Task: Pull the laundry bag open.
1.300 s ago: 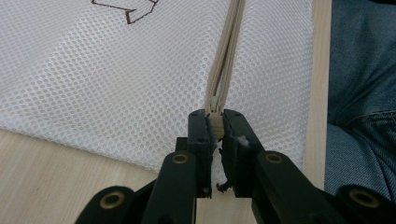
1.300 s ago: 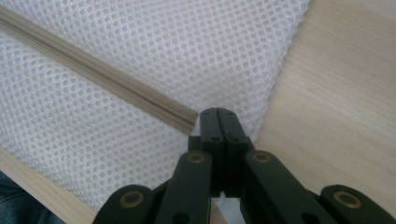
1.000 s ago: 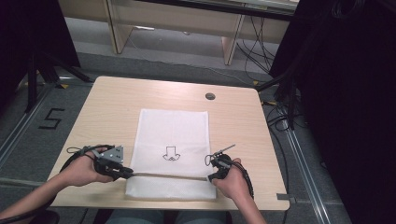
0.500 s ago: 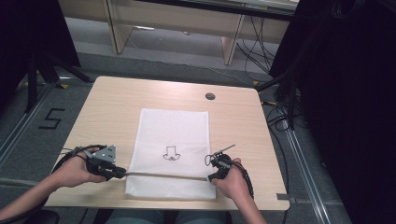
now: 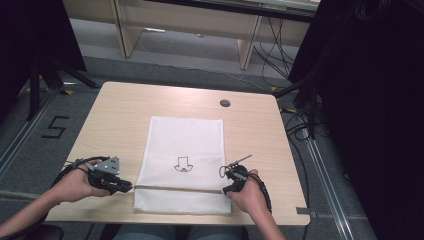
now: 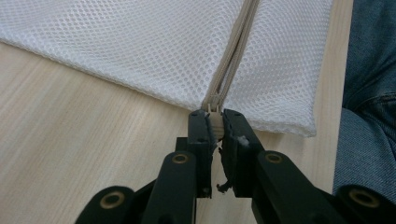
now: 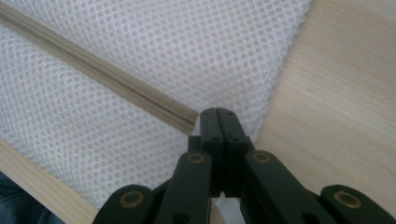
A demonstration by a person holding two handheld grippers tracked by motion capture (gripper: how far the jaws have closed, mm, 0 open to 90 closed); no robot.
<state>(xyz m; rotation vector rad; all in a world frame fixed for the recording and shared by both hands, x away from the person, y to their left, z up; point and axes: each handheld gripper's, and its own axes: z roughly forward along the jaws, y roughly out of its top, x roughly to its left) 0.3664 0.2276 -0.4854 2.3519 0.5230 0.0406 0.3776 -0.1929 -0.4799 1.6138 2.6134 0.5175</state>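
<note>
A white mesh bag (image 5: 185,145) with a small black drawing lies flat in the middle of the table, and a beige zipper (image 5: 177,188) runs across its near end. My left gripper (image 5: 128,188) sits at the bag's left edge. In the left gripper view my left gripper (image 6: 215,116) is shut on the zipper pull (image 6: 215,125), where the zipper (image 6: 236,51) ends. My right gripper (image 5: 226,190) is at the bag's right edge. In the right gripper view my right gripper (image 7: 218,112) is shut on the mesh (image 7: 187,46) just past the end of the zipper (image 7: 93,70).
The wooden table (image 5: 125,115) has a round cable hole (image 5: 225,103) near its far edge. The bag's near end lies close to the front edge, with the person's jeans (image 6: 369,93) right behind it. Wooden furniture legs and cables stand on the floor beyond.
My left gripper has slid a little to the left along the zipper line and now sits at the bag's left edge. The right gripper and the bag have stayed put.
</note>
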